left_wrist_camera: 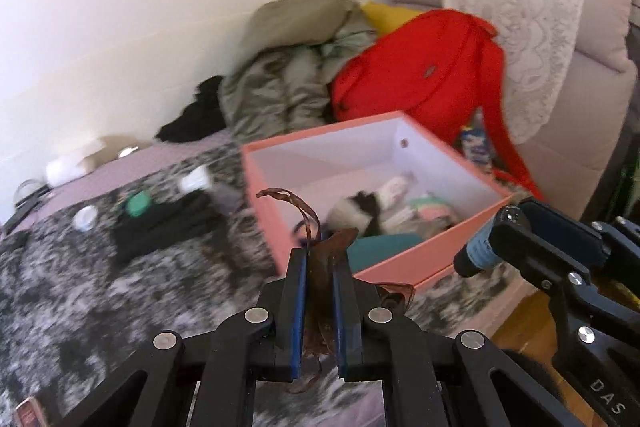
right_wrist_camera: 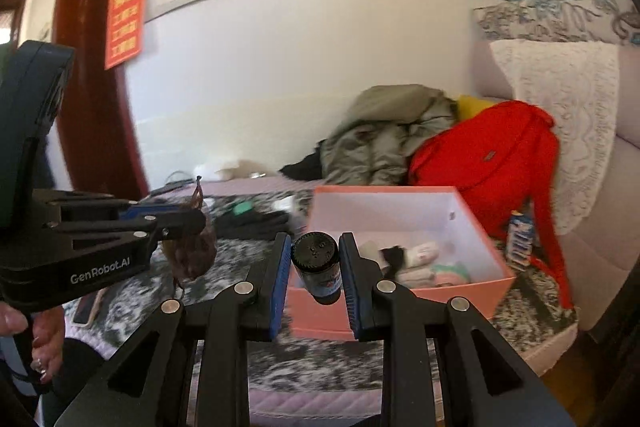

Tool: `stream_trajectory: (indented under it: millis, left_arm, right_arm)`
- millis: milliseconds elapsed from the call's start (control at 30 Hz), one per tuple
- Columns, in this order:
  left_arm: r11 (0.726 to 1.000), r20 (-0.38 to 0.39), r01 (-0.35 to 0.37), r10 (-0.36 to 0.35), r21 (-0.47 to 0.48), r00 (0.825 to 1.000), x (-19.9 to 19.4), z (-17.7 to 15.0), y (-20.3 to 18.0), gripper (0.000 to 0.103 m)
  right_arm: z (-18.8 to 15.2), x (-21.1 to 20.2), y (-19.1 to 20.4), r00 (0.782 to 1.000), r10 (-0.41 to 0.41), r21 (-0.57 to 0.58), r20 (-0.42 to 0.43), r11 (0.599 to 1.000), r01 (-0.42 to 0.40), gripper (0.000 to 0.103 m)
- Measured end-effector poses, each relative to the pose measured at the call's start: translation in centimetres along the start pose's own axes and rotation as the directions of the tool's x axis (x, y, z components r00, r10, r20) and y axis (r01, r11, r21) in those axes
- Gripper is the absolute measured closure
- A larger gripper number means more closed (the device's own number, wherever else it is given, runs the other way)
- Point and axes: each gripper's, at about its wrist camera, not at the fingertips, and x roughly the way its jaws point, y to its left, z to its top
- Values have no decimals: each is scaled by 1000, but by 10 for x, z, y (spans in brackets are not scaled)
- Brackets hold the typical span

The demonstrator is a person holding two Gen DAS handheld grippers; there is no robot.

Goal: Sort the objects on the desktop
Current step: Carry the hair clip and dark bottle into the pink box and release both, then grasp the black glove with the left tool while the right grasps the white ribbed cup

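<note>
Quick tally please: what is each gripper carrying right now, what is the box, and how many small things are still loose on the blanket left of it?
Held in grippers: 2, a brown ribbon pouch in the left gripper and a dark bottle in the right gripper
Pink box: 1
Loose on the blanket: 4, a green item, a white cap, a white cylinder, a black case
Total: 7

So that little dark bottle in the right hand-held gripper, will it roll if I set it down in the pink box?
Probably. The dark bottle looks round-bodied and lies sideways between the right hand-held gripper pads, so it may roll. It seems rigid and smooth, possibly slippery. The soft items in the pink box might stop it.
</note>
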Motion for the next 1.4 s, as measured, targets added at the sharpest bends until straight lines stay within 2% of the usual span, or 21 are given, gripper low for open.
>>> stream_trajectory:
  millis: [267, 500, 667, 700, 767, 800, 833, 900, 933, 1033, 1200, 1400]
  left_arm:
    - [999, 4, 47, -47, 26, 999, 56, 47, -21, 94]
    - [999, -51, 54, -54, 7, 997, 136, 76, -11, 94]
    - [999, -69, 22, -20, 23, 997, 188, 83, -5, 92]
    - [1000, -69, 10, -9, 25, 998, 198, 83, -4, 85]
    - [1000, -69, -22, 23, 22, 997, 213, 81, 0, 55]
    - [999, -69, -38, 39, 20, 997, 220, 80, 2, 31]
    - [998, -58, -64, 65, 18, 996, 224, 79, 4, 23]
    - [994, -36, -104, 105, 19, 994, 228, 76, 9, 14]
    - [994, -30, -110, 111, 24, 993, 229, 75, 11, 8]
    - [991, -36, -128, 130, 37, 991, 235, 71, 15, 6]
    - [990, -46, -137, 139, 38, 989, 235, 70, 21, 6]
    - [986, -28, -163, 164, 35, 986, 208, 71, 28, 6]
  right_arm:
    - [24, 25, -70, 994, -102, 86, 26, 991, 99, 77]
    - [44, 92, -109, 989, -145, 117, 5, 983, 143, 77]
    - [49, 158, -127, 989, -142, 126, -36, 981, 145, 77]
    - [48, 170, -129, 989, -140, 135, -53, 980, 146, 77]
    - [45, 200, -137, 985, -137, 170, -106, 973, 154, 75]
    - [43, 218, -142, 981, -136, 195, -141, 967, 162, 66]
    - [40, 224, -145, 978, -150, 203, -144, 963, 178, 37]
    - [36, 236, -150, 972, -180, 219, -151, 953, 210, 20]
    - [34, 242, -153, 969, -194, 227, -154, 947, 226, 16]
    - [27, 260, -161, 957, -237, 250, -165, 929, 273, 11]
    - [20, 267, -158, 956, -231, 253, -181, 928, 273, 11]
    - [27, 247, -140, 960, -223, 235, -171, 937, 260, 11]
